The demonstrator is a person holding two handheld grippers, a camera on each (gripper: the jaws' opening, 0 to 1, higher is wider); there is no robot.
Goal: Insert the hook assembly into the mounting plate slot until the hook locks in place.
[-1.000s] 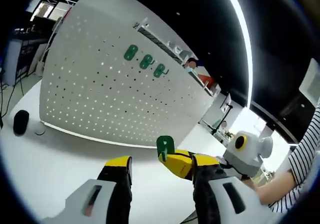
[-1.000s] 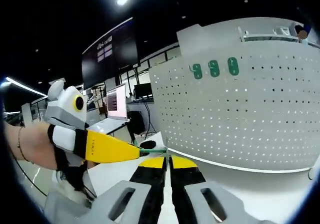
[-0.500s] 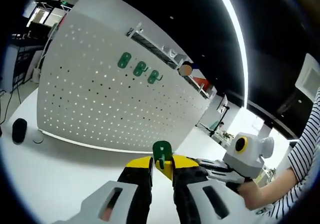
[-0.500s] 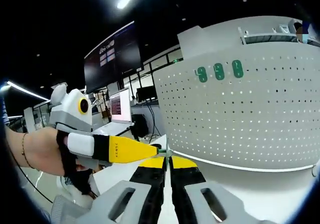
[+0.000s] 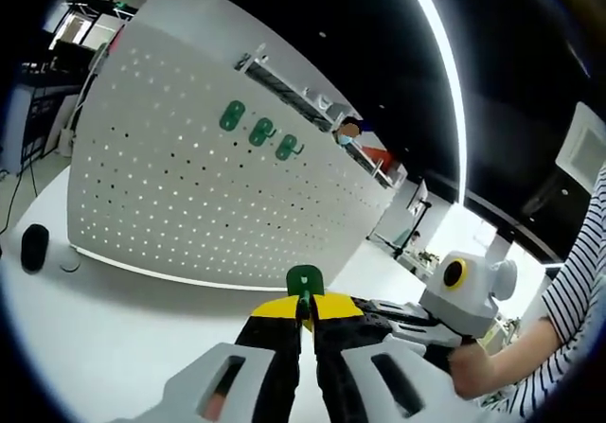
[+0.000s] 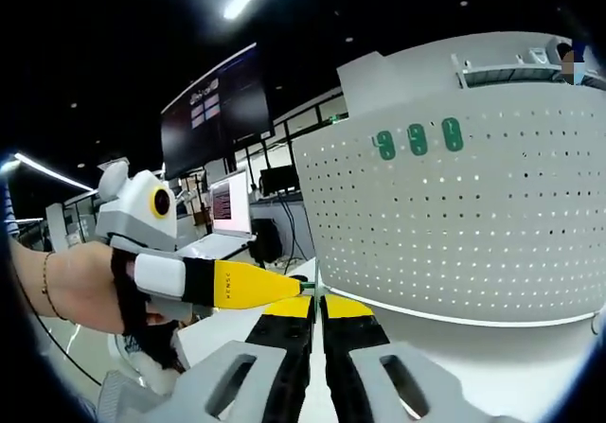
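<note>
Left tongs [image 5: 305,311] clamping green hook [image 5: 304,280] by stem. Right tongs [image 6: 316,306] pressed together, nipping hook's wire end. Hook looking light, stiff, small; pegboard [image 5: 189,196] standing on worktop [image 5: 95,319].

The pegboard [image 5: 208,191] is white, dotted with rows of small holes, and carries three green hooks [image 5: 258,132] near its top edge. A green hook [image 5: 303,280] sits between yellow-and-black jaws. The sleeve [image 5: 578,295] is black-and-white striped.

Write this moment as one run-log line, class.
left gripper: shut on green hook | right gripper: shut, meeting it | pegboard: three hooks already mounted | insertion: not yet begun
</note>
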